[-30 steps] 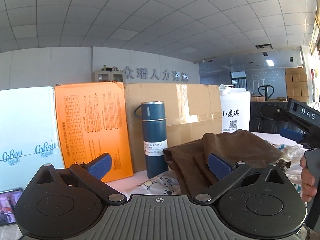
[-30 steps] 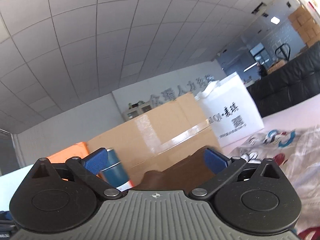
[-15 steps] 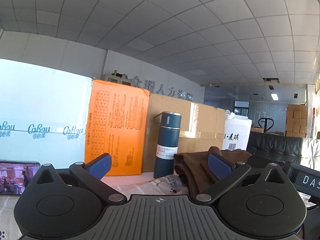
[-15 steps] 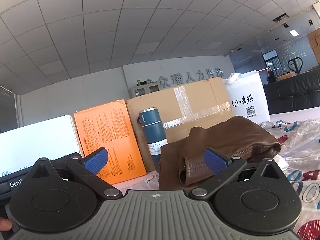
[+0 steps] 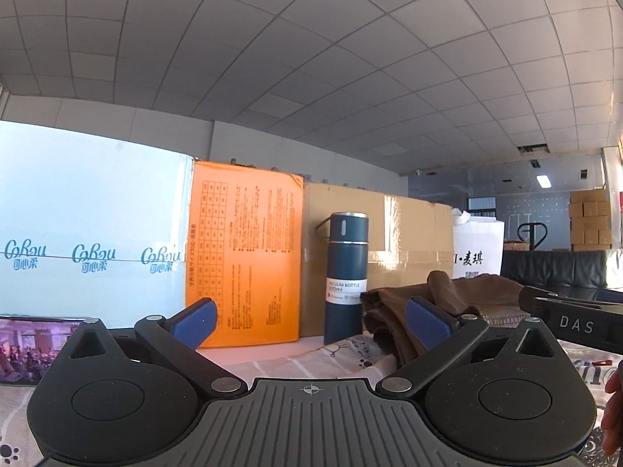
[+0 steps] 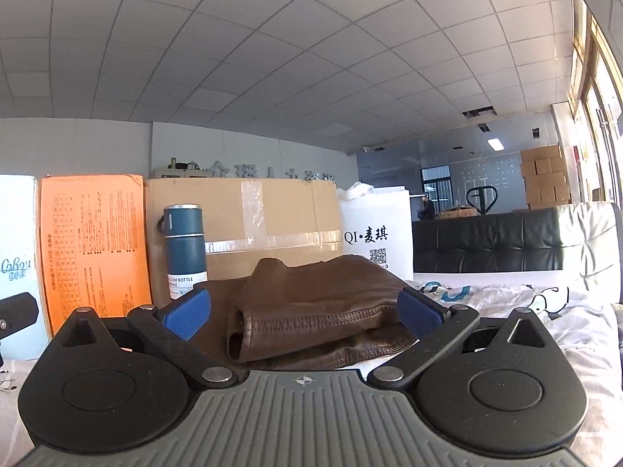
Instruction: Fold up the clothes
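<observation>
A folded brown garment (image 6: pixel 319 307) lies in a low stack on a printed cloth (image 6: pixel 545 311) covering the tabletop, directly ahead of the right claw (image 6: pixel 303 313), whose blue pads stand wide apart with nothing between them. The left claw (image 5: pixel 309 321), held off to the garment's left, is likewise spread wide and empty, and points toward a dark blue vacuum bottle (image 5: pixel 344 276) standing upright just beside the pile. Behind the bottle, an orange box (image 5: pixel 243 253), a taped cardboard carton (image 5: pixel 409 233) and a white paper bag (image 6: pixel 375 229) line the back of the tabletop; a pale box printed with blue lettering (image 5: pixel 89 225) stands at far left.

The garment looks like leather or a leather-like fabric, with heavy stitched seams along the folded edge facing the right wrist camera. By that look it is likely to be heavier and stiffer than ordinary cloth, to hold its creases, and to feel smooth enough to slide in a light pinch. The thick seamed edge nearest the right claw appears the surest place to take hold, since the doubled layers give the pads something to bite; a grip on a single slick panel could slip. Whether the pile counts as finished or needs another fold cannot be told from here. The bottle stands close enough to be knocked if the stack is dragged left.
</observation>
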A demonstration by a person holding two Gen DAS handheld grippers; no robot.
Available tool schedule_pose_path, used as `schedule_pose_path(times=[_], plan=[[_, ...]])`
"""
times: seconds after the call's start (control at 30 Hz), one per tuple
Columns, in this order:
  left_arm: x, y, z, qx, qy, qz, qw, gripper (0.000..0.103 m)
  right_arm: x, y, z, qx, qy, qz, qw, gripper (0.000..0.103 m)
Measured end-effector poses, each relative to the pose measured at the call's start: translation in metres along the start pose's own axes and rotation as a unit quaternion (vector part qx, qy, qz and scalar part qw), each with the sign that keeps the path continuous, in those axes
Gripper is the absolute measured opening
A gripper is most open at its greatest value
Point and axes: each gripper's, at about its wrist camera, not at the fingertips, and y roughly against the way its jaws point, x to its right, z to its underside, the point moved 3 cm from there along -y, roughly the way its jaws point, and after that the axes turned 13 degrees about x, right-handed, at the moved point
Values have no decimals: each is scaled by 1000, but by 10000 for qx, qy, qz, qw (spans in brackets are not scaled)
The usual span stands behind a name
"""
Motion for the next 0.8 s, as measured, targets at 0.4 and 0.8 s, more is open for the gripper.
schedule_pose_path(times=[0.4, 0.8], plan=[[-1, 2, 2, -11, -124, -128, 9998, 103, -8, 3, 1, -41, 79, -333, 9994, 103], [0, 4, 0, 70, -228, -187, 9995, 103, -8, 4, 0, -42, 36, -380, 9993, 103]])
